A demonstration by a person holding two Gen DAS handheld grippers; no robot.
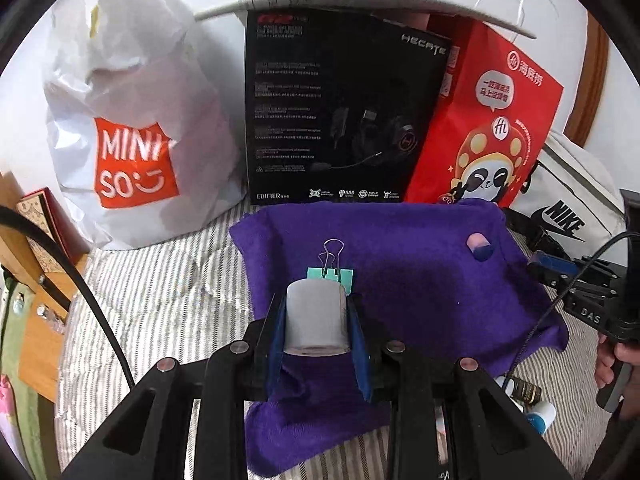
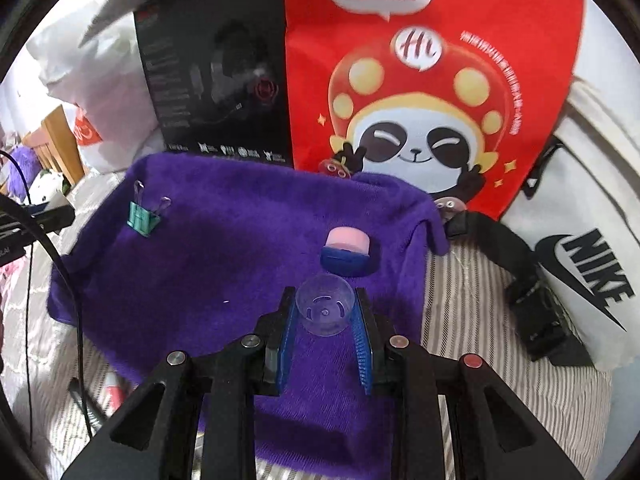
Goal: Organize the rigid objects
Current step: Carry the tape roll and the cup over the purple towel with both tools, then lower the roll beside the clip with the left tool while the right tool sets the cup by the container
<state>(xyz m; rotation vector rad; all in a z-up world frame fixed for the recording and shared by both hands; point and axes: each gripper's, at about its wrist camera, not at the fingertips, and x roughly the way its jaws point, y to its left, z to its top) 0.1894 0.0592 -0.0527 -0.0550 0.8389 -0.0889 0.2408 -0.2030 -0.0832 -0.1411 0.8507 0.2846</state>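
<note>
A white roll of tape (image 1: pixel 316 318) sits clamped in the left gripper (image 1: pixel 316 320) above the purple fleece cloth (image 1: pixel 400 280), just near of the teal binder clip (image 1: pixel 331 274). The right gripper (image 2: pixel 325 314) pinches a clear plastic cup (image 2: pixel 325 310) near the pink-and-blue cap (image 2: pixel 345 249). Both look mid-placement; next, probably lower and release.

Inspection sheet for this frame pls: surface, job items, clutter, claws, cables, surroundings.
Surface: purple towel on striped bedding.
Job's things: grey roll, clear cup, teal binder clip, pink-and-blue cap.
Clutter: small bottles beside the towel.
Claws: left claw shut on roll; right claw shut on cup.
Cables: black cable over bedding.
Surroundings: Miniso bag, headset box, red bag, Nike bag.
</note>
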